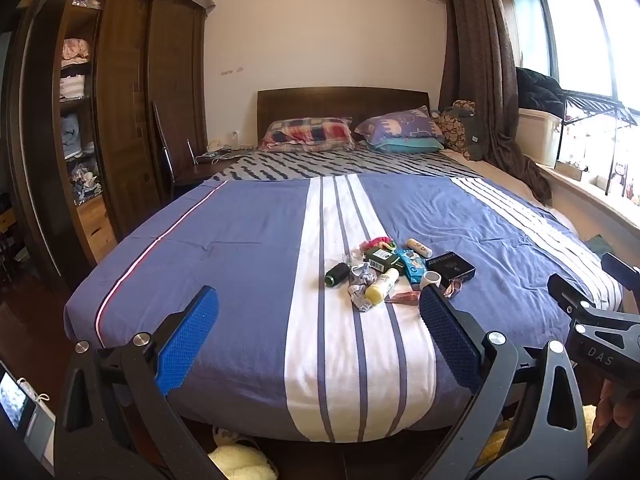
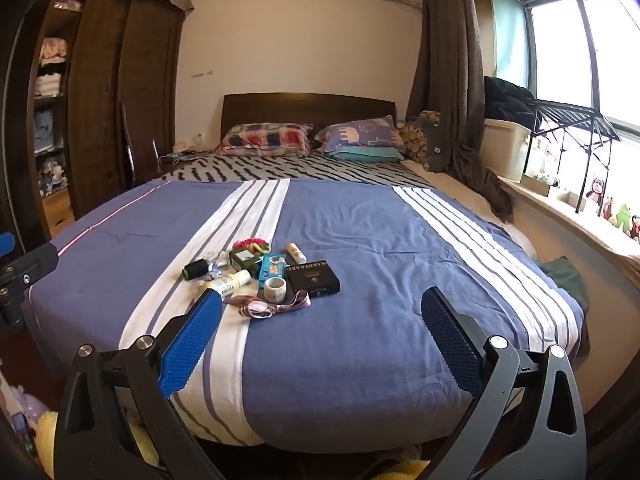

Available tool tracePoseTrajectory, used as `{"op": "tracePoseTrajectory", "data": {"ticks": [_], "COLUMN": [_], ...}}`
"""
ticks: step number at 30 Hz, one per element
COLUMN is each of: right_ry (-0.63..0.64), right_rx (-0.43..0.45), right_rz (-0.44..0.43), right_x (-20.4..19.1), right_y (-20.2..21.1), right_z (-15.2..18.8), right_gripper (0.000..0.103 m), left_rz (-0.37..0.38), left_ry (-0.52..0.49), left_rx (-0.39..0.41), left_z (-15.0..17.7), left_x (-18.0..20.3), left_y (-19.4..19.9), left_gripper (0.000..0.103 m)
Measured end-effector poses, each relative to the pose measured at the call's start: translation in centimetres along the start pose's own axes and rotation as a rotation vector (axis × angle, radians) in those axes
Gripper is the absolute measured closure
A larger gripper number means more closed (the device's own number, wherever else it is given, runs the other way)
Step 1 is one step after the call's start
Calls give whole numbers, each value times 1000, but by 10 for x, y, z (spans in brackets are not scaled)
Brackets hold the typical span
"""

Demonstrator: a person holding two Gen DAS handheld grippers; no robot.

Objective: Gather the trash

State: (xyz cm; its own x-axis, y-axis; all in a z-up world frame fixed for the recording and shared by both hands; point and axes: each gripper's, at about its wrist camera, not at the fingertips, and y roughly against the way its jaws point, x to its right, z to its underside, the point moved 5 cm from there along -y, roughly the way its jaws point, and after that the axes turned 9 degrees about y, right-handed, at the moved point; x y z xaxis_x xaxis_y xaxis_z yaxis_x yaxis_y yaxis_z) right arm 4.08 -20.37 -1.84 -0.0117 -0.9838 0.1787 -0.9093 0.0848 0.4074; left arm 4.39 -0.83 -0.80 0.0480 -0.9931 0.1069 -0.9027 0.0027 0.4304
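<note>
Clutter (image 1: 394, 270) on bed (image 1: 248, 240) — small items overlapping, labels mostly unreadable — left tool (image 1: 318, 326), right tool (image 2: 320, 324) both released, empty

Striped bed (image 1: 248, 248), dark wardrobe (image 1: 132, 120), bright window (image 2: 568, 52)

Open blue cover (image 2: 360, 240) is being left free on every side of the clutter pile (image 2: 264, 272); nearer, the way is being blocked by nothing on the bed (image 1: 240, 240).
</note>
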Motion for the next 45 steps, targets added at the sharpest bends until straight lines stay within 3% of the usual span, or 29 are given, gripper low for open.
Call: {"op": "tracePoseTrajectory", "data": {"ticks": [45], "right_ry": [12], "right_rx": [6], "right_rz": [-7], "right_x": [-6], "right_y": [5], "right_z": [-5], "right_gripper": [3], "left_rz": [6], "left_ry": [-6], "left_rx": [28], "left_z": [-1], "left_x": [-7], "left_y": [7], "left_gripper": [8]}}
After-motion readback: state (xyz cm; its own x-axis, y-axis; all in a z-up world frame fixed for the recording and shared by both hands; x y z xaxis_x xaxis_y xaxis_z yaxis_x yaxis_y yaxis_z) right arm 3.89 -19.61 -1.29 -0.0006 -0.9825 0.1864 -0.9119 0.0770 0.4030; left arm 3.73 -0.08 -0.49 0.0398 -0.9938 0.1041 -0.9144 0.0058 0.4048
